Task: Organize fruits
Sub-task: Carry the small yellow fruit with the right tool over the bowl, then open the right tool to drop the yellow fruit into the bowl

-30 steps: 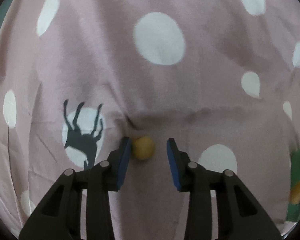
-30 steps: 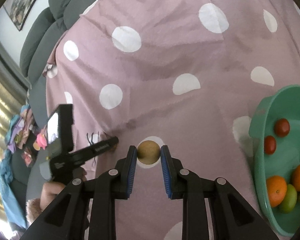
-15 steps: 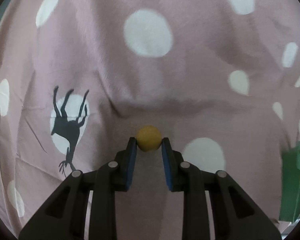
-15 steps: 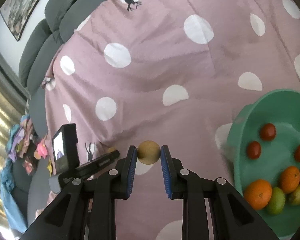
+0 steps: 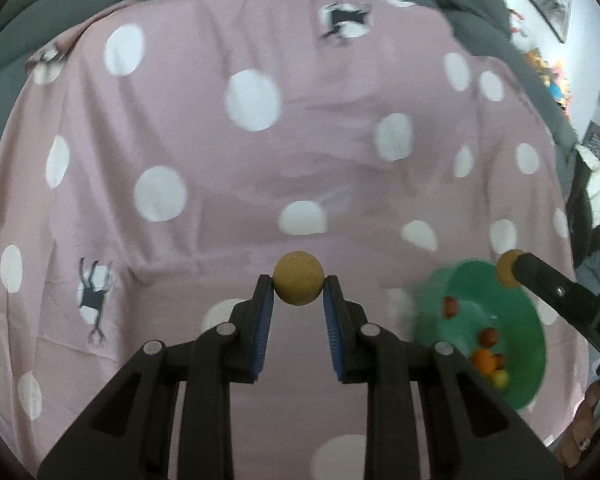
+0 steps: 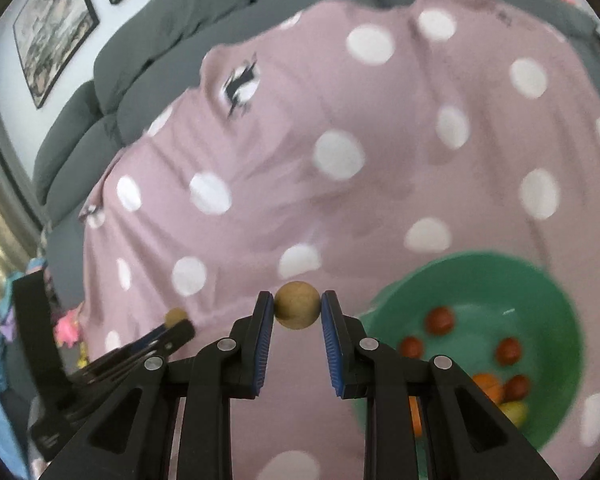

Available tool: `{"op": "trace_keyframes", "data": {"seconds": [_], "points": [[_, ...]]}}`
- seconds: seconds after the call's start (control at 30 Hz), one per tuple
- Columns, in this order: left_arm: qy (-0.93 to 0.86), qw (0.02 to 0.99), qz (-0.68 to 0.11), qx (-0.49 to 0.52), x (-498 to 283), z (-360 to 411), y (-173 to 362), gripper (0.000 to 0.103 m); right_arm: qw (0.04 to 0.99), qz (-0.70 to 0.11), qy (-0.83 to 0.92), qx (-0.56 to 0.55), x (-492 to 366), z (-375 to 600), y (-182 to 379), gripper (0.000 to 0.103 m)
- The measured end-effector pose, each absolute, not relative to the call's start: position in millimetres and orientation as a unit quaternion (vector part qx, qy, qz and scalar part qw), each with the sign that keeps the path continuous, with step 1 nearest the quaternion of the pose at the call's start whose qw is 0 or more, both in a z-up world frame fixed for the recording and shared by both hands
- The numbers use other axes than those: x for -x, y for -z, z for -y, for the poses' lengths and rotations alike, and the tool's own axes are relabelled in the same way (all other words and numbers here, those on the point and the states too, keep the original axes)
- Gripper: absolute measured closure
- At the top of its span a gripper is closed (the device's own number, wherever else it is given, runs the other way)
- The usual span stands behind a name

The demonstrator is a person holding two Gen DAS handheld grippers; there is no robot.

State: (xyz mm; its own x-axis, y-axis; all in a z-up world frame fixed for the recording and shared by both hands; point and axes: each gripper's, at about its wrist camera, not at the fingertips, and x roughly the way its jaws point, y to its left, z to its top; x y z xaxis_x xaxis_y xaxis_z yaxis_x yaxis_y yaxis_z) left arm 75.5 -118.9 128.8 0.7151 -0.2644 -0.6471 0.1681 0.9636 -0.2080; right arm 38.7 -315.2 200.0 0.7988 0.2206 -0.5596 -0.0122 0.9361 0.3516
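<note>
My left gripper (image 5: 299, 284) is shut on a small round yellow-brown fruit (image 5: 299, 278), held up above the pink dotted cloth (image 5: 220, 184). My right gripper (image 6: 297, 312) is shut on a second round tan fruit (image 6: 297, 305), also lifted. A green bowl (image 6: 540, 280) lies to the lower right with red, orange and yellow-green fruits inside; it also shows in the left wrist view (image 5: 528, 344). The right gripper with its fruit shows above the bowl's far rim in the left wrist view (image 5: 508, 269). The left gripper with its fruit shows at the lower left in the right wrist view (image 6: 176, 317).
The cloth covers a grey sofa (image 6: 160, 48) whose cushions rise behind it. Framed pictures (image 6: 52, 28) hang on the wall. Coloured clutter (image 6: 66, 328) lies off the cloth's left edge.
The left gripper closed on its fruit and lifted it. Both grippers rose and tilted up, so the sofa and wall came into view. The bowl now sits closer under the right gripper.
</note>
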Motion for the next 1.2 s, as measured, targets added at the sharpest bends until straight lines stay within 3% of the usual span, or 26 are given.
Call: {"op": "trace_keyframes", "data": {"seconds": [0.27, 0.97, 1.0, 1.07, 1.13, 1.2], "points": [[0.18, 0.917, -0.352, 0.046, -52, 172, -149, 0.078, 0.94, -0.294, -0.004, -0.175, -26, 363, -202, 0.078], [0.227, 0.889, -0.398, 0.005, -54, 255, -111, 0.078, 0.906, -0.362, 0.103, -0.194, -28, 425, -155, 0.078], [0.228, 0.889, -0.396, 0.004, -52, 257, -111, 0.076, 0.906, -0.363, 0.103, -0.193, -29, 425, -155, 0.078], [0.231, 0.89, -0.393, 0.003, -50, 258, -112, 0.062, 0.906, -0.363, 0.103, -0.194, -28, 426, -156, 0.078], [0.233, 0.892, -0.387, 0.006, -47, 257, -115, 0.041, 0.905, -0.362, 0.105, -0.196, -26, 427, -157, 0.078], [0.233, 0.896, -0.378, 0.004, -42, 256, -120, 0.032, 0.906, -0.36, 0.106, -0.197, -25, 428, -158, 0.078]]}}
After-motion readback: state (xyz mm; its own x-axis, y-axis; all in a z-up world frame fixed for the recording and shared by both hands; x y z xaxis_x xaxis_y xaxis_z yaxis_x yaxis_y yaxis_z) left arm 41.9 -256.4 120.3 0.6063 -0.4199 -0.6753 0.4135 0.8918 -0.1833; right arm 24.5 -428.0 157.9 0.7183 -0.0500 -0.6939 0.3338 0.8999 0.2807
